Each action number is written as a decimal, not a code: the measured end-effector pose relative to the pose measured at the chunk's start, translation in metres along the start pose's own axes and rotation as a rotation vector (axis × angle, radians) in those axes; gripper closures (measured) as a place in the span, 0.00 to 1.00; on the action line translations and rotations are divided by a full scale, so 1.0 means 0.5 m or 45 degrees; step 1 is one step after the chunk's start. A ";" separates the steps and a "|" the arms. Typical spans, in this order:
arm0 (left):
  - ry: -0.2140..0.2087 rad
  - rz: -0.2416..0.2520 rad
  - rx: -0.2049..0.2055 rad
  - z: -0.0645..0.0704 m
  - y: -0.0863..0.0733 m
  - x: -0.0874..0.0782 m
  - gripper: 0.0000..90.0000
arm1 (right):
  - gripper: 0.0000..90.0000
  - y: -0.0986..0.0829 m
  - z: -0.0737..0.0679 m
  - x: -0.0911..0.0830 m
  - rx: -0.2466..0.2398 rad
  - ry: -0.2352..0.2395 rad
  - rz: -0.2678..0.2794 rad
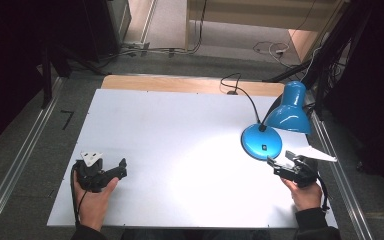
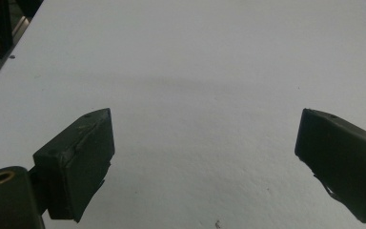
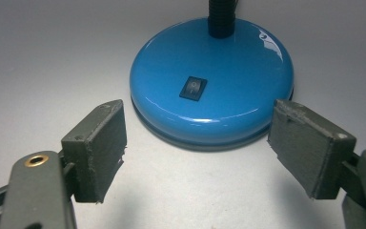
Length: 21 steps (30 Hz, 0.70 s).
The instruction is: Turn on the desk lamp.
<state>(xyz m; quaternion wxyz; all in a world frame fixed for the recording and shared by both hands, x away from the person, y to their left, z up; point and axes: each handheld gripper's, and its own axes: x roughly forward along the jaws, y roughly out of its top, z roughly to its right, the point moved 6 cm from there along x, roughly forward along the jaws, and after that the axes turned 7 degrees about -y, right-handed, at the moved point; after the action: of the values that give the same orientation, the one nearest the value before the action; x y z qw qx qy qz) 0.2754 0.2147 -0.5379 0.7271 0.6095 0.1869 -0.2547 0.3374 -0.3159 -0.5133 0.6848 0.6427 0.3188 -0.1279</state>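
A blue desk lamp stands at the right of the white table, lit and casting a bright patch; its round base (image 1: 262, 141) carries a black rocker switch (image 3: 192, 88), and its shade (image 1: 290, 111) hangs over the right edge. My right gripper (image 1: 279, 163) is held just in front of the base, open, with the base (image 3: 212, 81) a short way beyond its two jaws and nothing between them. My left gripper (image 1: 120, 169) rests at the near left of the table, open over bare white surface (image 2: 195, 95), far from the lamp.
The lamp's black cord (image 1: 240, 90) runs back over the wooden strip (image 1: 180, 84) at the table's far edge. Metal rails (image 1: 15, 165) flank the table on both sides. Cables (image 1: 270, 49) lie on the floor beyond. The white board (image 1: 180, 135) is bare between the grippers.
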 end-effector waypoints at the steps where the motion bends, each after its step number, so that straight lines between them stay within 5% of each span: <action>1: -0.001 0.000 0.000 0.000 0.000 0.000 0.08 | 0.21 -0.001 0.001 -0.001 0.007 -0.002 -0.003; 21: 0.000 0.003 -0.009 -0.002 0.000 -0.001 0.08 | 0.21 -0.011 0.018 -0.018 0.018 -0.011 -0.003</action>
<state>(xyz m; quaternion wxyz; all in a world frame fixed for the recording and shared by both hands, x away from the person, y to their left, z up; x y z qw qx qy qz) 0.2753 0.2157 -0.5378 0.7294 0.6073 0.1870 -0.2532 0.3299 -0.3272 -0.5126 0.6817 0.6465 0.3155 -0.1337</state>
